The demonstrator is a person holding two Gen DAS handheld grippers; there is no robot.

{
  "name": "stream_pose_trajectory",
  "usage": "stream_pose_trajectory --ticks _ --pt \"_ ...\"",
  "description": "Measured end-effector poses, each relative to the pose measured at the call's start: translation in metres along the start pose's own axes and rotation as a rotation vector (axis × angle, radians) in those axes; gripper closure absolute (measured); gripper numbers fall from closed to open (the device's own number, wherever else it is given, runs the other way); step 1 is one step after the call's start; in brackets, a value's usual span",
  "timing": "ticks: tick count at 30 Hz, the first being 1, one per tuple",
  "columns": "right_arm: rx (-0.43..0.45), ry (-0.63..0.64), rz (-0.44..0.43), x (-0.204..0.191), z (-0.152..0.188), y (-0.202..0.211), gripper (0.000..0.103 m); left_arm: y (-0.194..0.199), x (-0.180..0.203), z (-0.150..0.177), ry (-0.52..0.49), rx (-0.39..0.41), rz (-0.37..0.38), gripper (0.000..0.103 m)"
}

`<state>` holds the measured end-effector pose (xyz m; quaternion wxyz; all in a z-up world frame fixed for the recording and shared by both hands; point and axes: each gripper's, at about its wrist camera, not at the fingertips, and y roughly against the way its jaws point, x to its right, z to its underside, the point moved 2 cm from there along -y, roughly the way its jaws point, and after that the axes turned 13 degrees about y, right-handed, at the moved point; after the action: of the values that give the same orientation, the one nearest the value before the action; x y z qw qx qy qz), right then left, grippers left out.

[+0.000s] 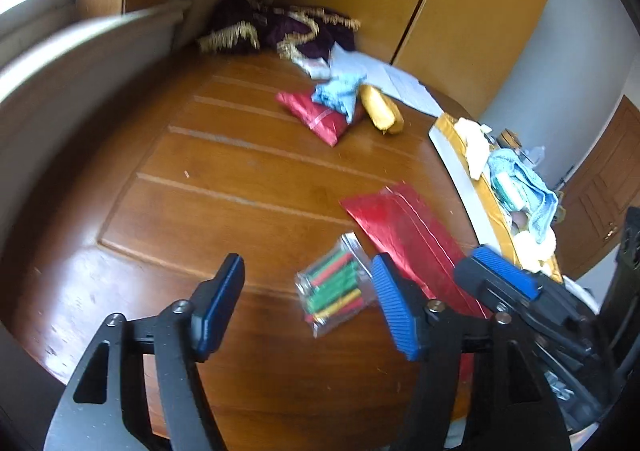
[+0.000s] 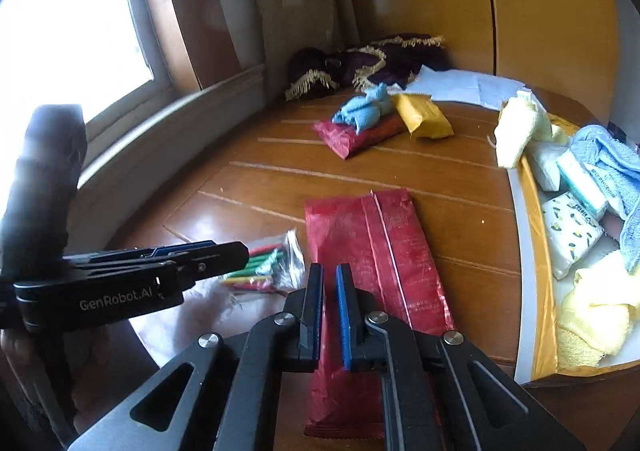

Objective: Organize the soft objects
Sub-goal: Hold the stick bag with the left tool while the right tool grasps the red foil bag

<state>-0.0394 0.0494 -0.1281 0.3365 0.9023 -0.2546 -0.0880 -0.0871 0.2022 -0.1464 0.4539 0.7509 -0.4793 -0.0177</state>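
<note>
My left gripper (image 1: 308, 309) stands open low over the wooden table (image 1: 200, 191). A clear bag of coloured sticks (image 1: 334, 287) lies just inside its right finger, untouched. In the right wrist view the left gripper (image 2: 240, 249) shows side-on above that bag (image 2: 268, 267). My right gripper (image 2: 330, 291) hovers over a flat red foil packet (image 2: 380, 251). Its jaws are nearly together with a thin gap, and no pad presses on anything. The same packet (image 1: 404, 227) lies in the left wrist view with the right gripper (image 1: 500, 275) at its near right edge.
A white box (image 2: 528, 251) at the table's right edge holds yellow and blue towels and tissue packs. Further back lie a red packet (image 2: 360, 137), a blue cloth (image 2: 364, 109) and a yellow packet (image 2: 424, 117). A dark fringed cloth (image 2: 360, 63) and white papers (image 2: 460, 85) sit by the wardrobe.
</note>
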Motion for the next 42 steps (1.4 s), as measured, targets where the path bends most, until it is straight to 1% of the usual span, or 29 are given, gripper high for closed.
stream_pose_trajectory --ticks 1,2,3,4,5,6,8,10,12,14,18,21,24,26,28,29,30,32,33,35,38,40,41,42 --pt "0.027 -0.008 0.009 0.001 -0.002 0.007 0.069 0.0 0.002 -0.001 -0.018 0.009 -0.003 0.037" --pt "0.046 -0.011 0.016 0.002 -0.004 0.012 0.042 0.0 0.003 -0.003 -0.036 0.017 0.004 0.037" --pt "0.063 -0.002 0.018 0.002 -0.005 0.016 0.032 -0.002 0.005 -0.003 -0.058 0.022 0.019 0.037" --pt "0.064 0.014 0.028 0.001 -0.006 0.017 0.032 -0.006 0.006 -0.005 -0.073 0.017 0.024 0.037" --pt "0.047 0.024 0.045 0.0 -0.007 0.015 0.032 -0.012 0.006 -0.007 -0.078 0.004 0.031 0.037" --pt "0.024 0.028 0.05 0.0 -0.007 0.011 0.032 -0.02 0.006 -0.008 -0.08 -0.017 0.046 0.037" --pt "-0.026 0.018 0.045 0.001 -0.004 -0.001 0.032 -0.031 0.003 -0.008 -0.059 -0.065 0.042 0.037" --pt "-0.074 0.001 0.047 0.002 0.002 -0.013 0.032 -0.032 0.004 -0.003 -0.062 -0.086 0.064 0.037" --pt "-0.075 0.008 0.071 0.003 0.005 -0.015 0.034 -0.028 0.006 0.005 -0.09 -0.101 0.102 0.038" --pt "-0.081 0.025 0.092 -0.002 0.006 -0.013 0.033 -0.023 0.002 0.009 -0.077 -0.131 0.155 0.038" --pt "-0.06 0.031 0.051 -0.009 0.009 -0.003 0.034 -0.02 -0.004 0.007 -0.026 -0.168 0.196 0.038" --pt "-0.049 0.013 0.073 -0.002 0.007 0.001 0.034 -0.02 -0.004 0.0 -0.007 -0.128 0.191 0.038" --pt "-0.049 -0.014 0.094 0.008 0.002 -0.004 0.034 -0.025 0.001 -0.01 0.007 -0.105 0.216 0.038" --pt "-0.084 -0.032 0.098 0.012 0.004 -0.014 0.034 -0.035 0.003 -0.013 -0.002 -0.114 0.204 0.038" --pt "-0.09 -0.022 0.113 0.01 0.005 -0.017 0.033 -0.042 0.005 -0.01 -0.014 -0.129 0.186 0.047" --pt "-0.095 -0.006 0.13 0.007 0.005 -0.018 0.034 -0.042 0.006 -0.008 -0.028 -0.111 0.169 0.054" --pt "-0.097 0.005 0.145 0.005 0.006 -0.017 0.037 -0.041 0.008 -0.005 -0.043 -0.104 0.153 0.058" --pt "-0.095 0.008 0.148 0.002 0.008 -0.015 0.039 -0.038 0.01 0.002 -0.057 -0.115 0.155 0.063" --pt "-0.094 0.01 0.143 0.002 0.009 -0.014 0.04 -0.035 0.011 0.005 -0.067 -0.119 0.152 0.063" --pt "-0.089 0.006 0.128 0.002 0.011 -0.011 0.042 -0.03 0.015 0.013 -0.098 -0.111 0.123 0.063" --pt "-0.067 -0.001 0.091 0.003 0.012 -0.004 0.043 -0.027 0.017 0.017 -0.104 -0.115 0.101 0.063" --pt "-0.041 -0.018 0.091 0.006 0.01 0.002 0.043 -0.027 0.019 0.017 -0.114 -0.11 0.083 0.063" --pt "-0.032 -0.023 0.106 0.007 0.008 0.003 0.042 -0.027 0.02 0.017 -0.124 -0.108 0.074 0.063" --pt "-0.04 -0.027 0.117 0.01 0.008 0.002 0.042 -0.027 0.022 0.019 -0.141 -0.106 0.06 0.063"
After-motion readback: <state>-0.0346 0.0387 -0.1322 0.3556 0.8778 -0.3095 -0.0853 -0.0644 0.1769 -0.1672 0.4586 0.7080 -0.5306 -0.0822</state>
